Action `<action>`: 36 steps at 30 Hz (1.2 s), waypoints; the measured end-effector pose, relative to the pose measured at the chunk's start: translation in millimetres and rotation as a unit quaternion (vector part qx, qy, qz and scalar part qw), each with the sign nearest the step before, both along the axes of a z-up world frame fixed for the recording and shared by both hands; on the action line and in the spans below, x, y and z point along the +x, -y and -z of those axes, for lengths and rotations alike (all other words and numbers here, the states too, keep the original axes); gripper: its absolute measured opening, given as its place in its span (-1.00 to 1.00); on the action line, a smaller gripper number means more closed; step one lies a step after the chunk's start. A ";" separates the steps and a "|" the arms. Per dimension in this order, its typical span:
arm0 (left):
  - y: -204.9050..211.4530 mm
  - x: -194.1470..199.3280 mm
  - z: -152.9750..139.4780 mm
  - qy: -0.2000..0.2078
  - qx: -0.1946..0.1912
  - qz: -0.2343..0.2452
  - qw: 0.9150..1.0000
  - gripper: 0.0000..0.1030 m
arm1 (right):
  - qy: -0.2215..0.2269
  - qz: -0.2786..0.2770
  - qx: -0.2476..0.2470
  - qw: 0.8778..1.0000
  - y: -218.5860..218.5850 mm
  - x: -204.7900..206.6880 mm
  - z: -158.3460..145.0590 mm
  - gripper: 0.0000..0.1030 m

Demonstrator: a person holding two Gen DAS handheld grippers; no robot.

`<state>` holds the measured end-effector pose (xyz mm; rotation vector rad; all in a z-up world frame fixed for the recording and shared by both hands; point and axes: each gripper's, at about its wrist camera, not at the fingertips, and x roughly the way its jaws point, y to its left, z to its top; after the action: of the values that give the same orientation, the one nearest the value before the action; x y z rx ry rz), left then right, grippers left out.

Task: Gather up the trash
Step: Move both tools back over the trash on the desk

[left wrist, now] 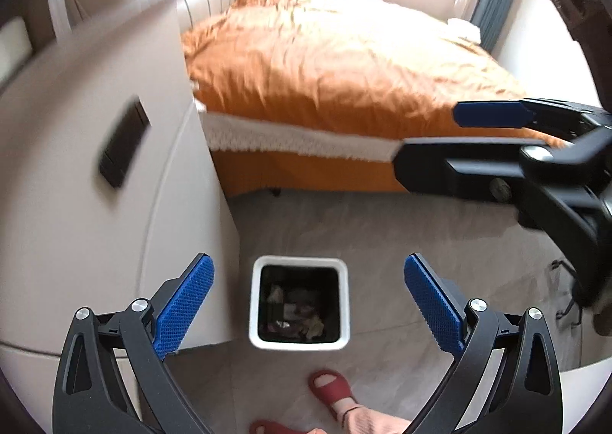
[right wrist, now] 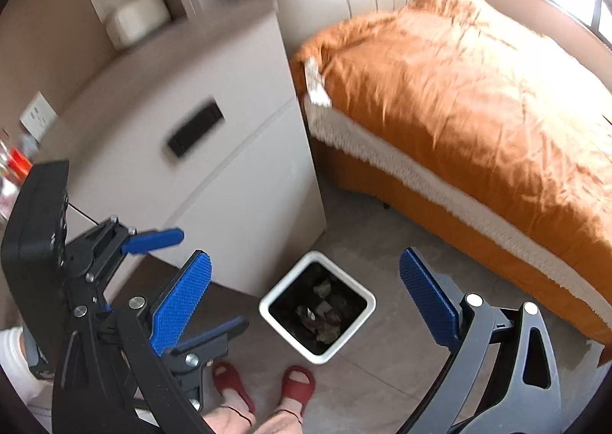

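Note:
A white square trash bin point(left wrist: 299, 262) with a black liner stands on the grey floor beside a white cabinet. Crumpled wrappers and scraps point(left wrist: 294, 313) lie at its bottom. My left gripper point(left wrist: 309, 281) hovers above the bin, open, nothing between its blue pads. In the right wrist view the same bin point(right wrist: 359, 294) sits below my right gripper point(right wrist: 305, 261), also open and empty, and trash point(right wrist: 321, 313) shows inside. The right gripper point(left wrist: 426, 139) reaches in from the right in the left wrist view. The left gripper point(right wrist: 212, 277) appears at the left in the right wrist view.
The white cabinet point(left wrist: 95, 204) with a dark recessed handle point(right wrist: 195, 129) stands left of the bin. A bed with an orange cover point(left wrist: 344, 62) fills the far side. Feet in red slippers point(right wrist: 298, 384) stand just before the bin. A cable point(left wrist: 566, 281) lies on the floor at right.

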<state>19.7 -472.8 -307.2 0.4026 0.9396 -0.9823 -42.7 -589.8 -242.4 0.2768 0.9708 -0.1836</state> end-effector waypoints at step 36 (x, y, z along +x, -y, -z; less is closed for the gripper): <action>-344.3 34.3 -172.5 0.117 -0.032 -0.415 0.902 0.90 | 0.172 -0.338 0.010 0.925 -279.3 120.9 -176.1 0.91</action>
<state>53.9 -128.5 -134.7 0.0337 0.7435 -0.1714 78.2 -310.5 -66.3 -0.0224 0.6698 0.4943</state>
